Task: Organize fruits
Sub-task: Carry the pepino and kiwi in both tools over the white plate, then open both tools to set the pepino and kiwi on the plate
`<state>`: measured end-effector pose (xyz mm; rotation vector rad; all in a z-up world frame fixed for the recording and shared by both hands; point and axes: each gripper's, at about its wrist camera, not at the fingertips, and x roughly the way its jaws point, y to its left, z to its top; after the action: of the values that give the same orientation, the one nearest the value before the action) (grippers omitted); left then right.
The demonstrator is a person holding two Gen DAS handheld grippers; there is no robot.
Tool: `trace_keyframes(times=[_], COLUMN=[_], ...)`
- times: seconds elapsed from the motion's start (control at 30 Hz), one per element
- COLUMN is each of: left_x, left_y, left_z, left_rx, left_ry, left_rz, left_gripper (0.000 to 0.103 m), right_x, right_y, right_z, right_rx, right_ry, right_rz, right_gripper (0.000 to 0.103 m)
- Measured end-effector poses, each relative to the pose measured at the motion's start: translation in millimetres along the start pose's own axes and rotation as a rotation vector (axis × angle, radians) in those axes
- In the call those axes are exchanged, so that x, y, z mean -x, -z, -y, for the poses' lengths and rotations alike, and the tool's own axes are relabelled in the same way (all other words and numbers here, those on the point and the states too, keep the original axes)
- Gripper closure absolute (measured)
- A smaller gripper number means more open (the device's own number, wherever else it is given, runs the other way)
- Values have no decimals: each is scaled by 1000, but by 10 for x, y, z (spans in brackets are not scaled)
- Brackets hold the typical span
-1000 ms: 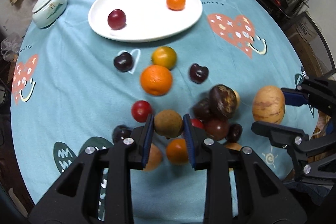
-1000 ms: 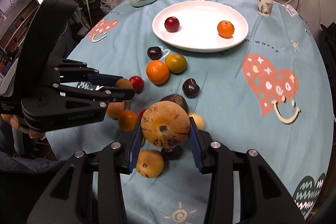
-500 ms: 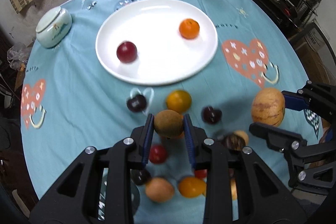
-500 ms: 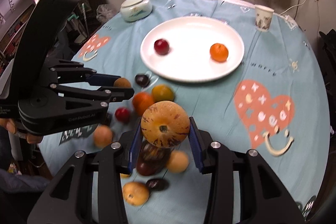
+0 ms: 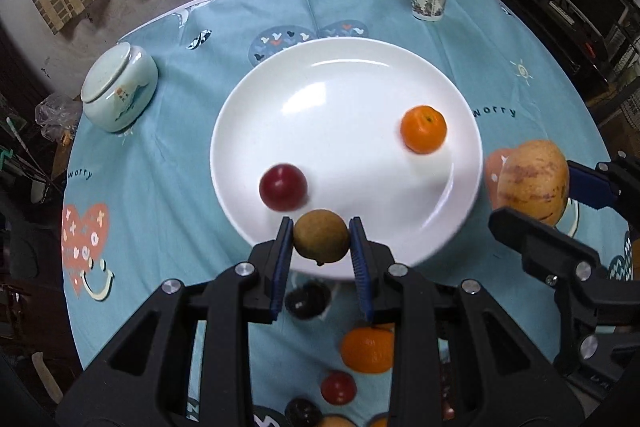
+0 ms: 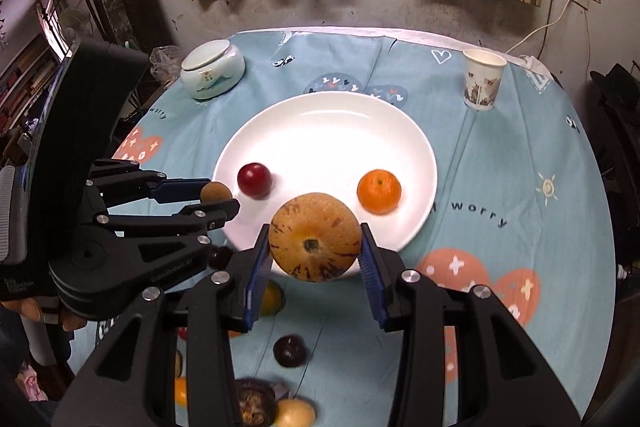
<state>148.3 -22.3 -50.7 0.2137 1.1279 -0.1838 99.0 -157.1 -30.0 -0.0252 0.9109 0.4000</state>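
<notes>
both grippers now nearer the plate [image 5: 248, 131], small brown fruit [image 5: 321, 241], speckled tan melon [image 6: 315, 237]

Glossy plate, matt cloth

The white plate [image 5: 280, 99] looked glazed and shiny — the teal tablecloth [image 5: 168, 155] was soft, creased fabric; the small brown fruit [image 5: 321, 241] seemed rough and dull.

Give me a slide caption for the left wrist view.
Left gripper carries a small brown fruit toward the white plate.
</notes>
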Motion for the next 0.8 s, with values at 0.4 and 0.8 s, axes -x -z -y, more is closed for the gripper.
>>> trace_keyframes(times=[0.4, 0.8], left_x=[-330, -620], left_y=[-191, -509], left_z=[-136, -458], left_rx=[22, 68], left_ry=[-20, -47], left_rz=[-29, -23], left_gripper=[74, 74], right_x=[-401, -880], right_y=[-99, -158], right_z=[76, 62], right_rx=[-7, 28], right_ry=[33, 53], right_rz=[-53, -136], right_gripper=[61, 61])
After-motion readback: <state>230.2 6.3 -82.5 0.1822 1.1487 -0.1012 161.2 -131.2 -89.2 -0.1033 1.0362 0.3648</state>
